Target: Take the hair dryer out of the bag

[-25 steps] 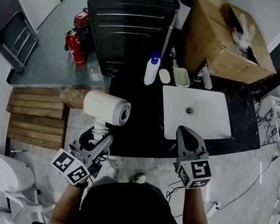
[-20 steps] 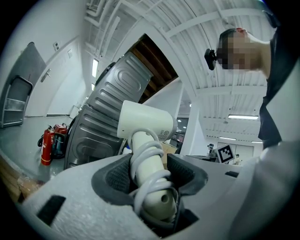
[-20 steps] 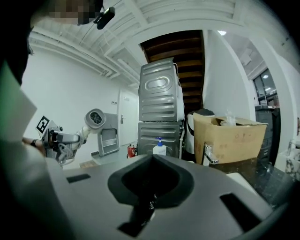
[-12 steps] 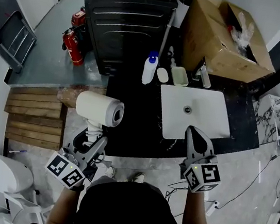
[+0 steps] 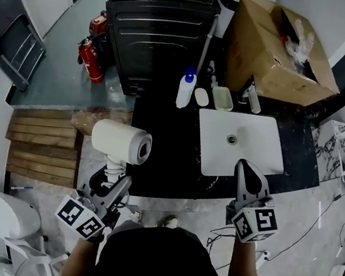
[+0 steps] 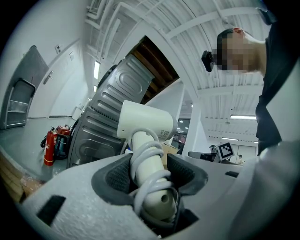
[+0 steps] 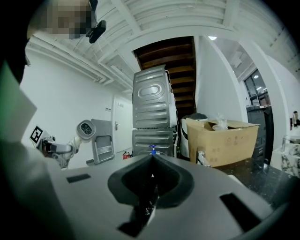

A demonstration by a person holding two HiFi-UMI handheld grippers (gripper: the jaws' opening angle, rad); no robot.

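Note:
A white hair dryer (image 5: 122, 141) stands out past the left end of the black counter (image 5: 163, 158), its handle wrapped in its white cord. My left gripper (image 5: 114, 182) is shut on that handle; in the left gripper view the dark pads (image 6: 118, 174) press the handle of the hair dryer (image 6: 146, 125) from both sides. My right gripper (image 5: 245, 168) hovers at the counter's front edge by the white sink (image 5: 239, 141), shut and empty. In the right gripper view its jaws (image 7: 152, 161) meet with nothing between them, and the hair dryer (image 7: 86, 129) shows far left. No bag shows in any view.
Dark stacked machines (image 5: 156, 29) and an open cardboard box (image 5: 282, 48) stand behind the counter. A spray bottle (image 5: 186, 88) and a soap dish (image 5: 222, 96) sit near the sink. Fire extinguishers (image 5: 89, 57), a wooden pallet (image 5: 43, 144) and a toilet (image 5: 7, 215) are at left.
My right gripper has drifted to the right and risen a little, still shut. The left gripper holds the hair dryer in nearly the same place.

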